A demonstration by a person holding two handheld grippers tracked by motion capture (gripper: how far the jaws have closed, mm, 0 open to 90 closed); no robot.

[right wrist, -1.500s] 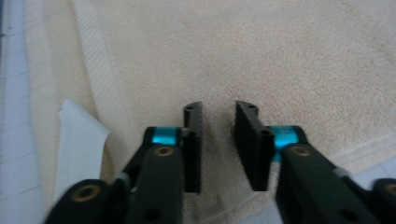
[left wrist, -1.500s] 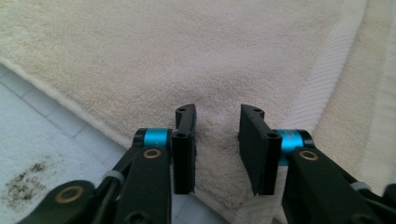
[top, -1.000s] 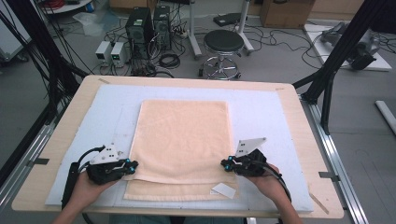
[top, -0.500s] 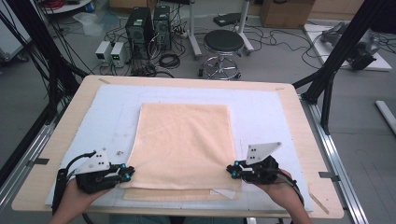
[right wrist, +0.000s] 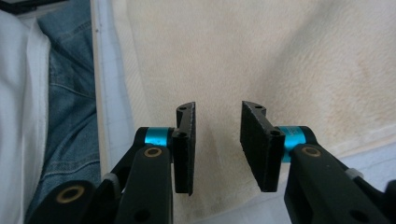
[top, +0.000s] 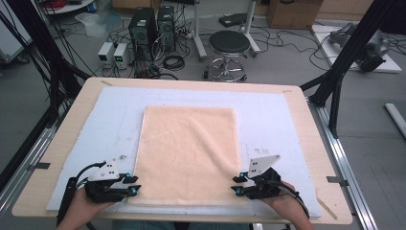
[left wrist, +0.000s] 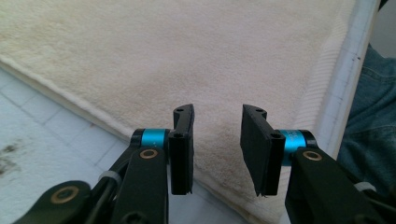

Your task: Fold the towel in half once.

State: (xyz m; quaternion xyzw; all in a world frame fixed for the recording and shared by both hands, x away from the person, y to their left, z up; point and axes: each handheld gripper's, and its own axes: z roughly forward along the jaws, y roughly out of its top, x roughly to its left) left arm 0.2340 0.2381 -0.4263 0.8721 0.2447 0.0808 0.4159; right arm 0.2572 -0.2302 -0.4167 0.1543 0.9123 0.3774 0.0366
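A peach towel (top: 189,153) lies flat on the white mat (top: 287,124), its long side running away from me. My left gripper (top: 134,184) sits at the towel's near left corner, pointing inward over its edge. My right gripper (top: 236,185) mirrors it at the near right corner. Both pairs of jaws have just been opening and now stand apart. In the left gripper view the left gripper (left wrist: 217,140) has nothing between its pads, with the towel (left wrist: 187,56) lying beneath. The right gripper (right wrist: 217,140) hovers likewise over the towel (right wrist: 261,51).
The mat covers most of the wooden table (top: 62,129), leaving bare mat on both sides of the towel. The near mat edge and the person's jeans (left wrist: 369,121) are close behind the grippers. A stool (top: 229,44) and electronics stand on the floor beyond the table.
Both grippers drew the towel's top layer toward the near edge, over the lower layer and white tag, then their jaws opened and let it go. The towel now lies flat.
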